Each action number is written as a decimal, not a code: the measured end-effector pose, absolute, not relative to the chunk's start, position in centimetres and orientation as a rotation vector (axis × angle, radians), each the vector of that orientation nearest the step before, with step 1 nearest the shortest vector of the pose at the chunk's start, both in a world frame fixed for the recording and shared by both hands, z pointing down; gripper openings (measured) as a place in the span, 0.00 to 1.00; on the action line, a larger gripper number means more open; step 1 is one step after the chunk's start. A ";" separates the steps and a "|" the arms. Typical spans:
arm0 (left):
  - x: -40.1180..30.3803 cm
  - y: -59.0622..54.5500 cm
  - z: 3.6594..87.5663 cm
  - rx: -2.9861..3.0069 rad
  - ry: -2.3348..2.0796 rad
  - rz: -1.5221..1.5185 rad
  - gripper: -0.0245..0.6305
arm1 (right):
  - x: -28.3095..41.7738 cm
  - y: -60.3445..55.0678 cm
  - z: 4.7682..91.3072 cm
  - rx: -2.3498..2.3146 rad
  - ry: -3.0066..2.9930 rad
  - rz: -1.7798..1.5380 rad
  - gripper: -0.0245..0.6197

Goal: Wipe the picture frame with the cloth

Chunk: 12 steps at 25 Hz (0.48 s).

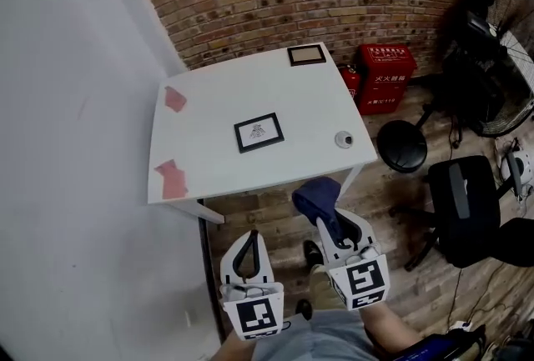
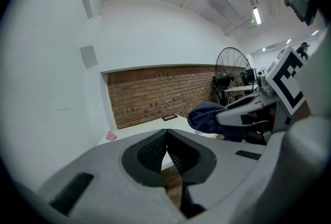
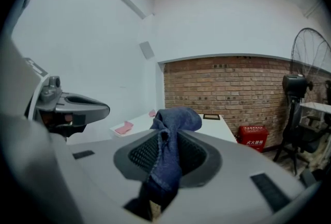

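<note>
A small black picture frame (image 1: 258, 132) lies flat near the middle of the white table (image 1: 217, 105). A second dark frame (image 1: 306, 55) rests at the table's far edge by the brick wall. My right gripper (image 1: 327, 222) hovers off the table's near edge, shut on a dark blue cloth (image 1: 317, 194), which bunches above its jaws (image 3: 170, 130). My left gripper (image 1: 247, 253) is lower and to the left, shut with nothing between its pads (image 2: 166, 149). The blue cloth (image 2: 207, 117) also shows in the left gripper view.
Two pink cloths (image 1: 174, 98) (image 1: 171, 177) lie on the table's left side. A small round white object (image 1: 343, 138) sits near its right edge. Right of the table stand a red box (image 1: 385, 76), a black stool (image 1: 401, 145), an office chair (image 1: 467, 209) and a fan (image 1: 509, 34).
</note>
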<state>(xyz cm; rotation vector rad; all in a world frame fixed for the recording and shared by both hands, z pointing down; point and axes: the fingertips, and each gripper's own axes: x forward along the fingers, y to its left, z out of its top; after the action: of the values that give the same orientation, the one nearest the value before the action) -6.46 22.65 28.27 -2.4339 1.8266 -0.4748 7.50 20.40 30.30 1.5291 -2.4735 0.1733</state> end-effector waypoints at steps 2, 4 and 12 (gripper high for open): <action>-6.2 20.0 28.4 -2.427 1.848 -0.491 0.05 | 7.8 17.6 30.6 1.514 -2.477 0.185 0.19; -6.2 17.4 28.4 -2.413 1.867 -0.508 0.05 | 7.9 14.9 31.2 1.485 -2.489 0.205 0.19; -6.2 8.3 27.5 -2.354 1.995 -0.523 0.05 | 7.3 4.0 30.9 1.388 -2.548 0.217 0.19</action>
<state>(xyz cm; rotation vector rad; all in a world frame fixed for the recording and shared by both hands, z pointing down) -6.21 8.26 27.48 -2.3541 1.9949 -0.5233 7.35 4.04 30.91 1.3875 -2.5478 0.2173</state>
